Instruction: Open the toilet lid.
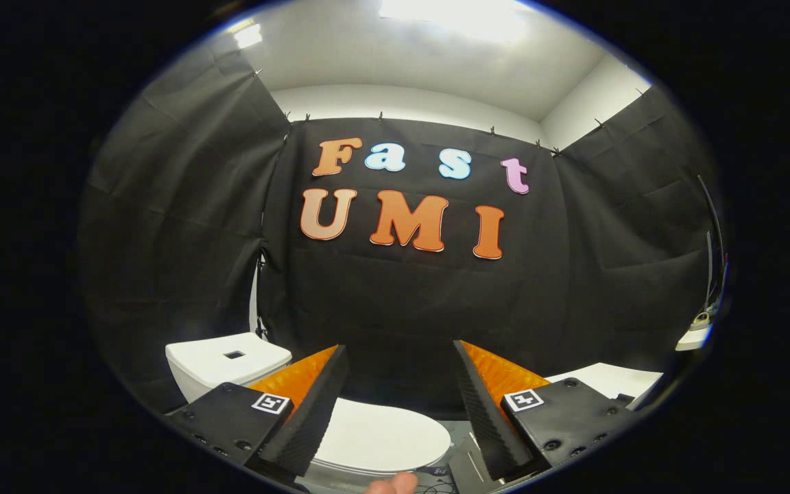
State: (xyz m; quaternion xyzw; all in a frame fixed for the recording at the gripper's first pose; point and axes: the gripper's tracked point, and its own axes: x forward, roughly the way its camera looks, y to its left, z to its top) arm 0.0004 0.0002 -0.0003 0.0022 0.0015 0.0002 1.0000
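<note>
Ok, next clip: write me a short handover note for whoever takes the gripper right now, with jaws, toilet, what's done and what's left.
Gripper: jaws spread wide, holding nothing, raised above the toilet.
Toilet lid: white, lying flat and closed, below and between the jaws. The tank stands behind the left jaw, against the black cloth wall.
A fingertip shows just in front of the lid.
Done: nothing yet; the lid is untouched.
Left: lower the gripper to the lid's front edge, catch it, and swing it up toward the tank.

White toilet lid (378, 436) lower centre, white tank (227, 363) w/ small dark square, lower left, black cloth wall (402, 309) mid frame, white ceiling (436, 62) up top, white surface (614, 377) lower right
</note>
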